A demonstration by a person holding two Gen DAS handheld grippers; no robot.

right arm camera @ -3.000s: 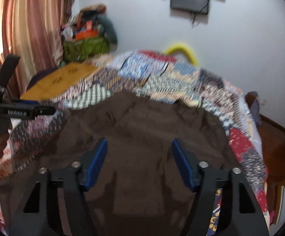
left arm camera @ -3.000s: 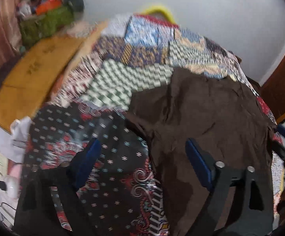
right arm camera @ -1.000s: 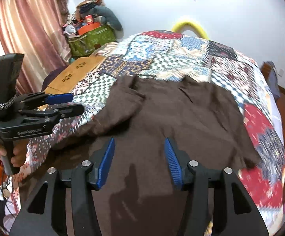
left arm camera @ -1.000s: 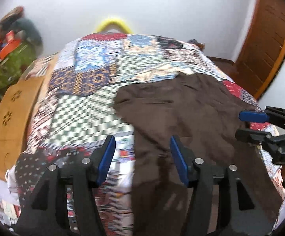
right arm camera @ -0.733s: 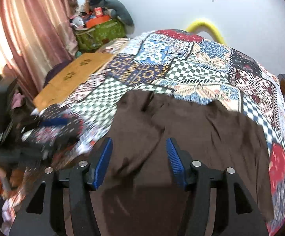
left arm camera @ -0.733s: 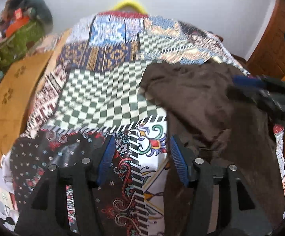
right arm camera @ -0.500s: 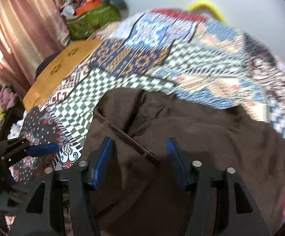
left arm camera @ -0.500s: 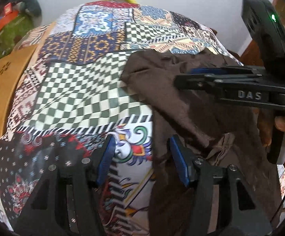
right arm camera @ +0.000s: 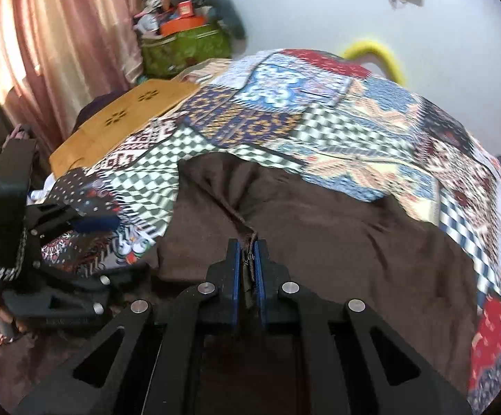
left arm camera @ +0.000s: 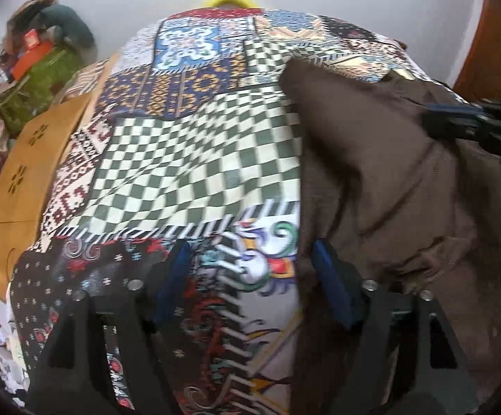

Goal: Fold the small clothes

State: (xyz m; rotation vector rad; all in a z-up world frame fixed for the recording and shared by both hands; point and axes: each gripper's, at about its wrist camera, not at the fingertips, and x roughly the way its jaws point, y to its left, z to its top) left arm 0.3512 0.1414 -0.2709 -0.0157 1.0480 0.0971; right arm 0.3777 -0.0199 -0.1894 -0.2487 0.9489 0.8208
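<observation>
A dark brown garment [right arm camera: 336, 228] lies spread on a patchwork quilt [right arm camera: 285, 110]. My right gripper [right arm camera: 249, 249] is shut on a raised fold of the brown garment, which pokes up between its blue pads. In the left wrist view the same garment [left arm camera: 388, 180] fills the right half. My left gripper [left arm camera: 250, 269] hangs over the quilt [left arm camera: 198, 159] at the garment's left edge, its jaws opening, with only bedcover and the cloth's edge between them. The right gripper [left arm camera: 433, 114] shows at that view's right edge, and the left gripper [right arm camera: 112, 223] at the right wrist view's left.
A yellow-brown low table [right arm camera: 122, 121] stands beside the bed on the left. Behind it are a green bag with clutter [right arm camera: 188, 45] and a pink curtain [right arm camera: 43, 52]. A wooden door [left arm camera: 492, 41] is at the far right. A yellow hoop [right arm camera: 378, 52] sits at the bed's far end.
My right gripper moved onto the garment and closed on a fold of it. My left gripper's jaws stand wider than half a second ago, staying at the garment's left edge.
</observation>
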